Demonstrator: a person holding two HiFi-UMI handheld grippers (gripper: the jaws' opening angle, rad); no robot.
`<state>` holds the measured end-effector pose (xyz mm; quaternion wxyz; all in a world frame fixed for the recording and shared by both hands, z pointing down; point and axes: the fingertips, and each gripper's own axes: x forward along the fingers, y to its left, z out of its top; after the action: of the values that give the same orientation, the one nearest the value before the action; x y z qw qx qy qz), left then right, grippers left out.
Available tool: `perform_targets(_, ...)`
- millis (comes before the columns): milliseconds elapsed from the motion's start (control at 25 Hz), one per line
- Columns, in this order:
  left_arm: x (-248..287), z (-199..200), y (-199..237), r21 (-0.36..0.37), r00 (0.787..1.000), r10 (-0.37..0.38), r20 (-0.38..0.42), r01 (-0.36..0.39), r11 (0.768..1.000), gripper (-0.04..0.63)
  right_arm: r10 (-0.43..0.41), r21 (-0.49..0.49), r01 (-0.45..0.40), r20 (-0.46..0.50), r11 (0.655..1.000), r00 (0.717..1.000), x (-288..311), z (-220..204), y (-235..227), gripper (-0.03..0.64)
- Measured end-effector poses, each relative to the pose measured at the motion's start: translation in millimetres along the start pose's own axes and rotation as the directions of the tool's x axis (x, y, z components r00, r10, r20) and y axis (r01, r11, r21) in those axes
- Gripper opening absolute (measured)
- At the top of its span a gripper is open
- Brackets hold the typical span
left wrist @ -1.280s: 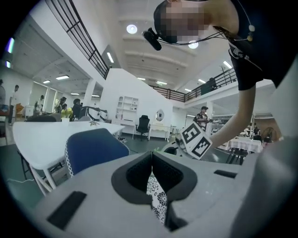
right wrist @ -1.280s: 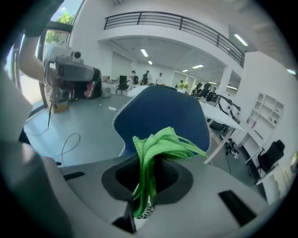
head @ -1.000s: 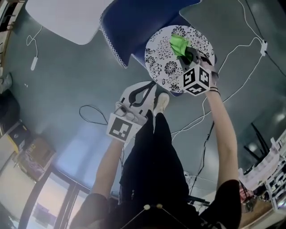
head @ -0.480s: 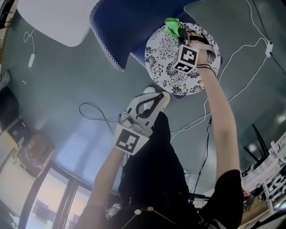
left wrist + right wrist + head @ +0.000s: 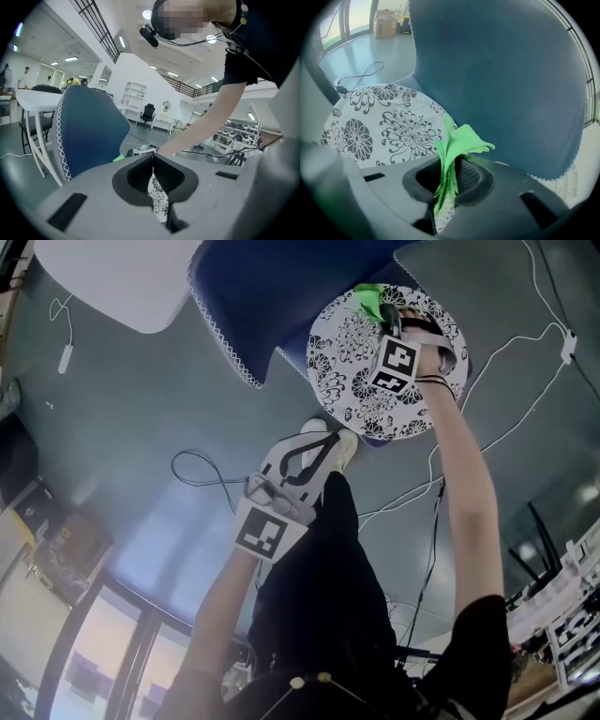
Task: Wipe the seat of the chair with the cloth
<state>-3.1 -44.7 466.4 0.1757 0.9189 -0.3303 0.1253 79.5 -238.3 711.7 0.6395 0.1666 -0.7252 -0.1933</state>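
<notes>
Closest in, above the person's dark trouser leg (image 5: pixel 328 577), the left tongs (image 5: pixel 152 161) are pressed together with nothing between them, well apart from the chair. Further out, the right tongs (image 5: pixel 449 176) pinch the bunched bright green cloth (image 5: pixel 461 140). The cloth is at the far edge of the round white seat cushion with black flower print (image 5: pixel 349 357), right by the dark blue backrest with white stitched trim (image 5: pixel 501 70).
</notes>
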Motion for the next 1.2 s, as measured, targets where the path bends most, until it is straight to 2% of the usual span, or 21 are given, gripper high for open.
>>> perform_targets(120, 2.7, 0.4, -0.6, -0.012, 1.0, -0.002, -0.003, 0.001, 1.0, 0.008, 0.026, -0.045, -0.025, 0.017, 0.999, 1.0, -4.3, 5.9, 22.7, 0.052)
perform_targets(280, 8.5, 4.2, -2.9, 0.009, 1.0, -0.014, 0.009, 0.014, 1.0, 0.008, 0.039, -0.117, -0.036, 0.025, 0.992, 0.999, -14.8, 9.8, 53.1, 0.052)
perform_targets(640, 12.0, 9.2, 0.5, 0.009, 1.0, -0.007, 0.025, 0.007, 1.0, 0.008, 0.117, -0.216, -0.1, 0.071, 0.971, 0.991, -61.6, 22.6, 148.3, 0.052)
perform_targets(880, 11.8, 12.6, 6.6, -0.03, 0.999, 0.018, 0.042, -0.017, 0.999, 0.008, 0.173, -0.21, -0.152, 0.084, 0.966, 0.981, -91.9, 22.2, 200.5, 0.052)
perform_targets(1200, 11.1, 14.4, 8.8, -0.08, 0.997, 0.043, 0.062, -0.038, 0.996, 0.008, 0.221, -0.219, -0.19, 0.127, 0.957, 0.967, -127.4, 36.6, 243.7, 0.052)
